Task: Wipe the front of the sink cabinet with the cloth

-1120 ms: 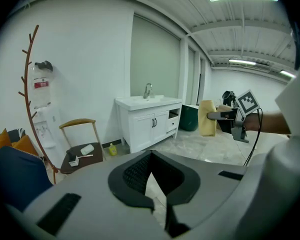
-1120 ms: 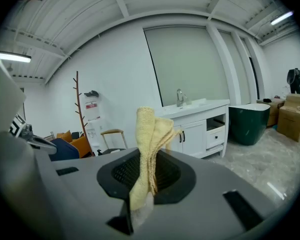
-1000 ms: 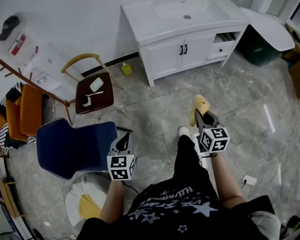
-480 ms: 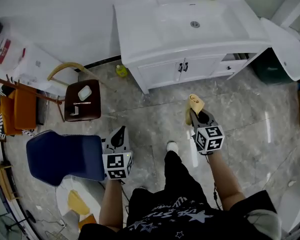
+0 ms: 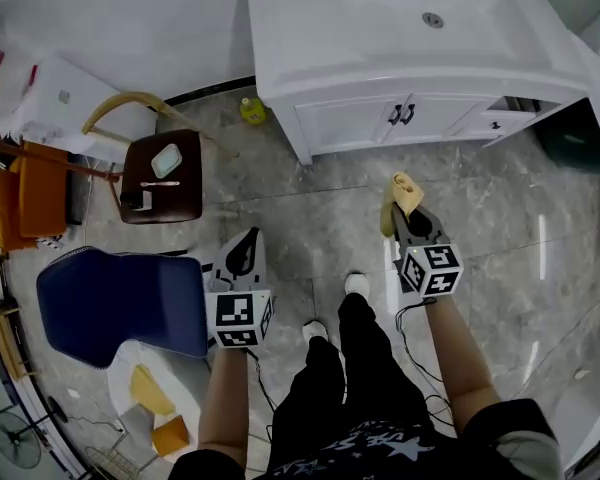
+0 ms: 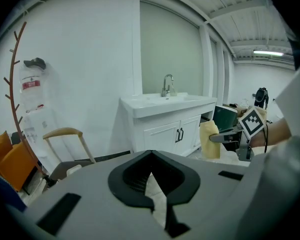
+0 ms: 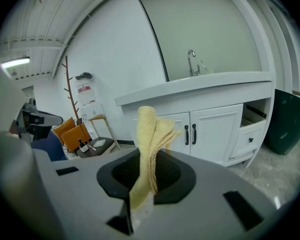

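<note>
Grey floor [image 5: 310, 208] closes as the sink cabinet [image 5: 360, 120] draws nearer; right gripper [image 5: 406, 220] jaws grasp the yellow cloth [image 5: 404, 190], left gripper [image 5: 243, 258] jaws clenched, empty. Wiping looks imminent.

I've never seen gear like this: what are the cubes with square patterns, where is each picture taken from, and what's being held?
A person, not a robot, holds a two-jaw gripper in each hand; the patterned cubes are part of those. One picture comes from a head camera looking down; the other two ride on the grippers. The right gripper is shut on a yellow cloth. The left gripper is shut and empty. Ahead on the marble floor stands the white sink cabinet, not yet touched.
</note>
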### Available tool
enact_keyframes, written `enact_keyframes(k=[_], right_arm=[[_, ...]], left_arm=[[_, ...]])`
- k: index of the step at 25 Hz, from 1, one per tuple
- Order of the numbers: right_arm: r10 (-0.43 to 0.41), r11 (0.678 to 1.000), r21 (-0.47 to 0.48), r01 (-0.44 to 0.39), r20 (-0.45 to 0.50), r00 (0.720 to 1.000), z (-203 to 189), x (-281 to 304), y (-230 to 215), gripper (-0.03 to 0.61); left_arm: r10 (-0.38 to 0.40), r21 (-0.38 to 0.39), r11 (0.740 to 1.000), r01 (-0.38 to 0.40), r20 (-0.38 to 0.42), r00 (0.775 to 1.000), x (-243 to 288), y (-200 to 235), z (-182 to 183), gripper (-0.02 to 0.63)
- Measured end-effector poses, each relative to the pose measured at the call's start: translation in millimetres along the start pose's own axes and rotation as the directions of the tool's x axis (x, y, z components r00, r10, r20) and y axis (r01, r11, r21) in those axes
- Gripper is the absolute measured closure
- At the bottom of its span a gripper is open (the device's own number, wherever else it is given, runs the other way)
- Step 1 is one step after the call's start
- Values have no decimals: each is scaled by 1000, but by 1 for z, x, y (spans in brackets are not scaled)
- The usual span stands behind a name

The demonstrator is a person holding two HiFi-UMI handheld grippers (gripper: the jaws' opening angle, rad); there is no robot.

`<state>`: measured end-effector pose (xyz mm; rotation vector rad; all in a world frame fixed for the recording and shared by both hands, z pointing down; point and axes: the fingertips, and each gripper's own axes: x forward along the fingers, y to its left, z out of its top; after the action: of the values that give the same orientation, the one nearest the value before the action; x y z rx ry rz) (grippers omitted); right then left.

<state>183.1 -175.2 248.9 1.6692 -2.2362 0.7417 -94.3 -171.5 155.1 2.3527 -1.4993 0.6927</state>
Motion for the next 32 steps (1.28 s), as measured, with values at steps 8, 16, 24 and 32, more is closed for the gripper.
enact_keyframes(k=[8,16,24,32], right_arm=[[8,999,-41,-4,92,996,-70,73,17,517],[143,983,-147,-111,228,963,-43,160,21,517],[252,926,-355,-129,328,911,-18,227,43,517],[330,880,-454,-140,370,868,-1,244,72,517]], left_arm=[[-9,-20,1000,10,44,999,31,40,-104,598],[-4,-10,1000,6,189,982,100,51,-148,598],[13,15,1000,-19,330,944,163,78,-158,598],[30,44,998,-52,413,910,167,87,-178,598]])
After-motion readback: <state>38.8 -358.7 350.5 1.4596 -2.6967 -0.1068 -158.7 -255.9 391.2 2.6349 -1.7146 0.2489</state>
